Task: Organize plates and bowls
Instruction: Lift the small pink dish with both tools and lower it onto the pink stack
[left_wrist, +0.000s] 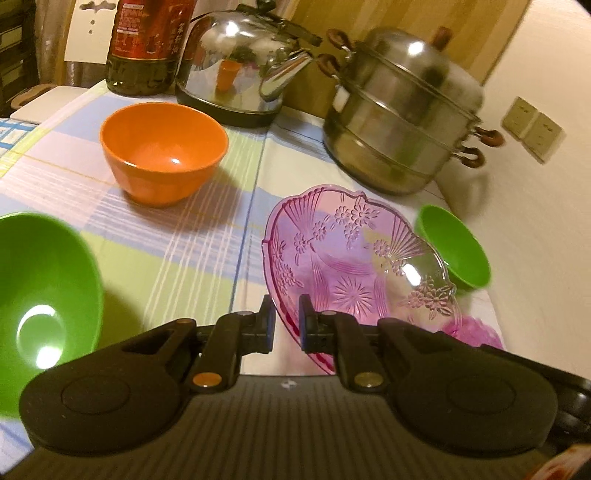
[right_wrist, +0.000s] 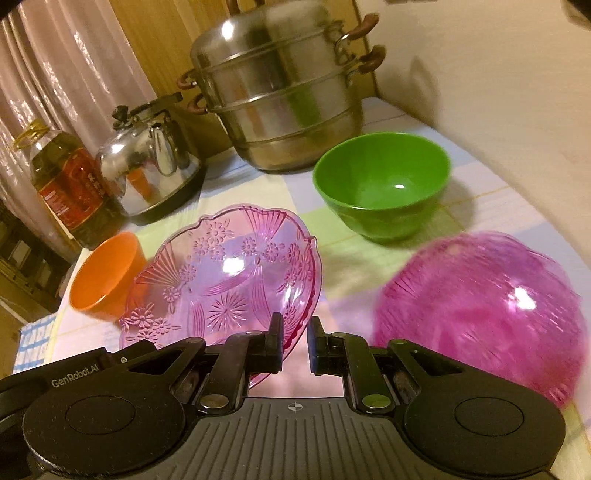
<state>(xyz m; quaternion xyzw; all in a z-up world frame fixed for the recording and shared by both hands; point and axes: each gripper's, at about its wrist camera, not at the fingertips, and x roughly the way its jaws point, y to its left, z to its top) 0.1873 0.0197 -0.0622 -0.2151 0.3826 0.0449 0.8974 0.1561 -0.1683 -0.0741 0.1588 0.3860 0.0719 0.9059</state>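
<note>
Left gripper (left_wrist: 287, 319): fingers narrow, pinched on the near rim of a pink patterned plate (left_wrist: 354, 258). Plate is tilted, far edge up, near edge down between the pads. Beyond its far right edge sits a green bowl (left_wrist: 456, 245), close to the plate; can't tell if they touch. A blurred pink patch shows below the plate's right side on the cloth, can't tell what it is.

Left of the gripper, close to the lens, another green bowl (left_wrist: 40, 284), upright, open side up. Further out, an orange bowl (left_wrist: 162, 151) stands upright on the checked tablecloth (left_wrist: 177, 251), well apart from the plate.

Right gripper (right_wrist: 295, 332): fingers narrow with a small gap showing. The left finger overlaps the rim of a pink plate (right_wrist: 229, 273); can't tell whether that rim is actually clamped. Plate is tilted, leaning toward the orange bowl (right_wrist: 107, 277) just behind it on the left. To the right, a second pink dish (right_wrist: 480, 314), motion-blurred, dome side toward the lens. Green bowl (right_wrist: 382, 188) upright further back, between the two pink pieces.

Back row on the table: steel steamer pot (right_wrist: 280, 92), kettle (right_wrist: 151, 170), oil bottle (right_wrist: 70, 184), left of the pot in that order.
</note>
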